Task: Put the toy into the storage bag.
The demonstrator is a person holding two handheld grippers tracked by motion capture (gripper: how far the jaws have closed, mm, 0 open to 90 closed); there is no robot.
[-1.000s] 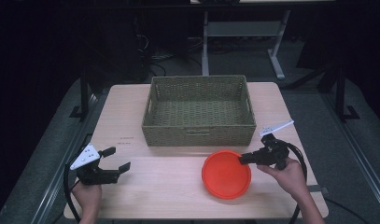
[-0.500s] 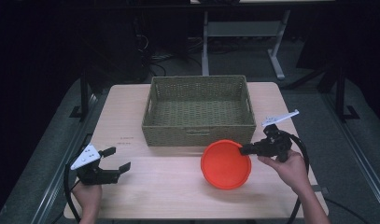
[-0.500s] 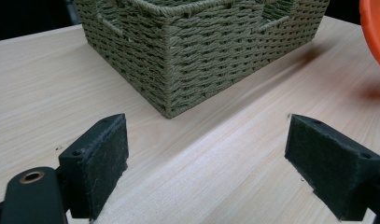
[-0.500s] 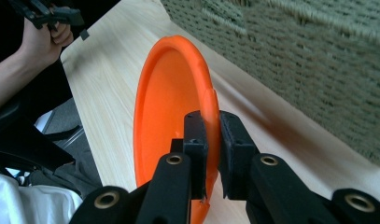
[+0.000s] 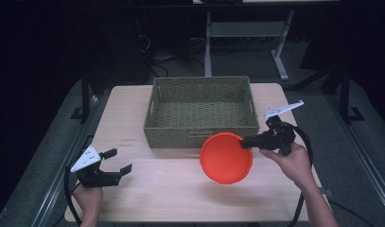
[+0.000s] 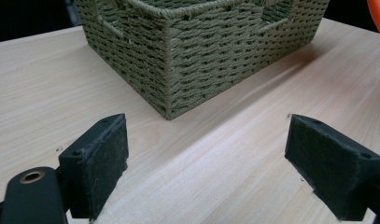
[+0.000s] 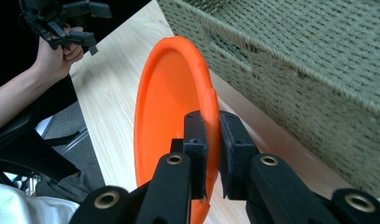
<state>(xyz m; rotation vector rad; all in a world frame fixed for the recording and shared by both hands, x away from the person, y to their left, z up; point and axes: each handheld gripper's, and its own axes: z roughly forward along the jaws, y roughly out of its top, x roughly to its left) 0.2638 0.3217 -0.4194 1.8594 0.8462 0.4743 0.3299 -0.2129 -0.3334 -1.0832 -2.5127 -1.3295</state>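
Observation:
An orange plate (image 5: 226, 157) hangs tilted above the table, just in front of the woven basket (image 5: 202, 111). My right gripper (image 5: 247, 141) is shut on the plate's right rim; in the right gripper view the jaws pinch the orange plate (image 7: 171, 102) edge-on at my right gripper (image 7: 212, 147), with the basket (image 7: 309, 60) close on the right. My left gripper (image 5: 118, 162) rests open at the table's near left corner, holding nothing. In the left gripper view my left gripper (image 6: 206, 161) has its pads (image 6: 103, 156) wide apart over bare wood, facing a corner of the basket (image 6: 197, 42).
The light wooden table (image 5: 147, 198) has bare room in front and to the left of the basket. Dark floor, a metal stand (image 5: 247, 33) and cables lie beyond the far edge. The other hand holding my left gripper (image 7: 61, 21) appears far off in the right gripper view.
My right gripper has lifted the orange plate off the table and tilted it up toward the basket's front wall. The left gripper has stayed in place.

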